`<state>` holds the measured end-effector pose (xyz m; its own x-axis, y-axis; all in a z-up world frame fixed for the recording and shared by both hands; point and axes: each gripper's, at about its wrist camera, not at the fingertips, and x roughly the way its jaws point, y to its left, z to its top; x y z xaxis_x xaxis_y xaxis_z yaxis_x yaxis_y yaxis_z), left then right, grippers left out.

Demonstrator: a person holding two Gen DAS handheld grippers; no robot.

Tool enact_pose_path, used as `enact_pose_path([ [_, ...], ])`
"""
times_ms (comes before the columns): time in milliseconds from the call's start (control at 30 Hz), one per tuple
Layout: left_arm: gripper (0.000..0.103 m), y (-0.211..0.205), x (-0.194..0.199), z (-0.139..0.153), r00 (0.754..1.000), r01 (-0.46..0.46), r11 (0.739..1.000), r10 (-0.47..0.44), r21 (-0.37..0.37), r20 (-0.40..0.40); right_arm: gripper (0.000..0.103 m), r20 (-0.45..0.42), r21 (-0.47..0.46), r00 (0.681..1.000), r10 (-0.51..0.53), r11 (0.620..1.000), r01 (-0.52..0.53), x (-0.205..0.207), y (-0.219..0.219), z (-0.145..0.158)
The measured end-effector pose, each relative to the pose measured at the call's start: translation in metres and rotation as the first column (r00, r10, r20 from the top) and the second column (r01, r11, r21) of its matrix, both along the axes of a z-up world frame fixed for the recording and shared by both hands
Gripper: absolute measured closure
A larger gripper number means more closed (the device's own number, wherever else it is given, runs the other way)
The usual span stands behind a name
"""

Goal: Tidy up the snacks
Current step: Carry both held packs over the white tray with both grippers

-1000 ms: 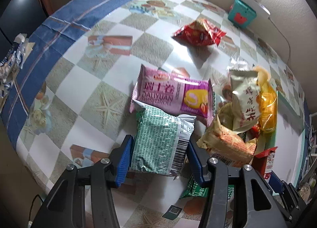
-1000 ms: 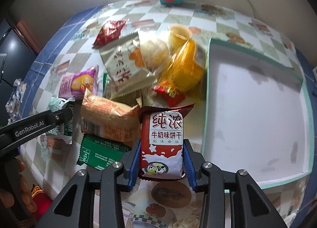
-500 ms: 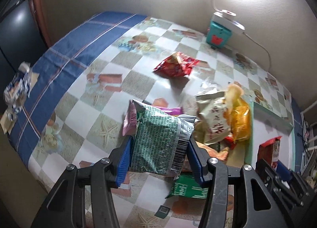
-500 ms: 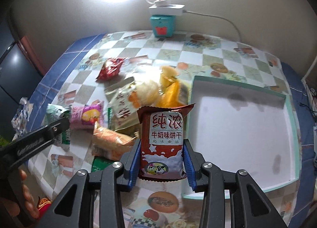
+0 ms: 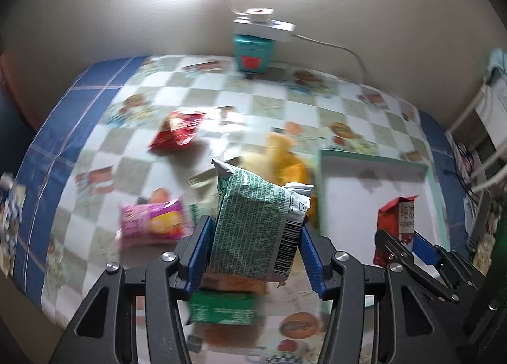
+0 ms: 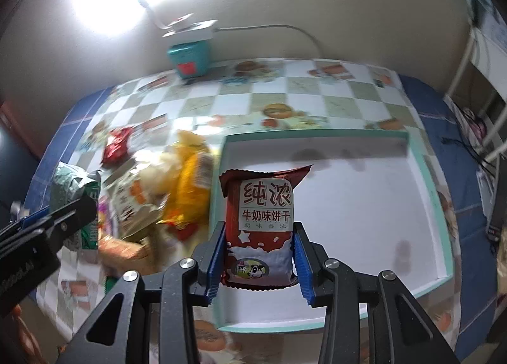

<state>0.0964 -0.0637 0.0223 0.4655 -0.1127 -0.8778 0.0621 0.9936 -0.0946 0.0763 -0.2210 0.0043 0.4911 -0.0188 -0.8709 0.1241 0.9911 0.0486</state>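
Two packets in hand, one per claw. My left gripper point(image 5: 253, 237) is clamped on the green-and-silver packet point(image 5: 256, 221), held upright above the pile; my right gripper point(image 6: 258, 258) pinches the red milk-biscuit packet point(image 6: 259, 227) by its lower half, upright, over the near left part of the white tray point(image 6: 364, 212). Since a second ago both claws have come up off the tablecloth point(image 5: 269, 104) and swung rightward: the red packet was then down beside the pile, outside the tray's rim, and the green one sat low against the pink roll-cake packet point(image 5: 152, 224). Now the pink one lies apart, to the left. I judge this as the carry stage, with the release into the tray next, red packet first as it is closer. Count on the cloth, as far as blur allows: one pink packet, one red crinkled packet point(image 5: 177, 132) lying alone toward the wall, one green box point(image 5: 221, 307) under my left claw, one orange wrapped piece point(image 6: 126, 250), one beige packet point(image 6: 130, 205), one yellow bag point(image 6: 190, 186). Tray holds nothing yet. One teal box point(image 6: 190, 56) stands by the wall.
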Motion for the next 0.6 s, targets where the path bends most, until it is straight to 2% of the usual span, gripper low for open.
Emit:
enact_pose_path([
  [200, 0.048, -0.051, 0.011, -0.002, 0.995, 0.1, 0.994, -0.1, 0.031, -0.002, 0.061, -0.011, -0.013, 0.992, -0.127, 0.992, 0.127, -0.001, -0.043, -0.003],
  [367, 0.048, -0.091, 0.016, -0.01, 0.982, 0.19, 0.981, -0.191, 0.033, 0.005, 0.061, -0.023, -0.024, 0.972, -0.232, 0.973, 0.232, -0.006, -0.08, -0.007],
  [600, 0.048, -0.132, 0.027, -0.027, 0.964, 0.265, 0.962, -0.266, 0.067, 0.008, 0.061, -0.056, -0.018, 0.94, -0.335, 0.942, 0.335, -0.01, -0.115, -0.019],
])
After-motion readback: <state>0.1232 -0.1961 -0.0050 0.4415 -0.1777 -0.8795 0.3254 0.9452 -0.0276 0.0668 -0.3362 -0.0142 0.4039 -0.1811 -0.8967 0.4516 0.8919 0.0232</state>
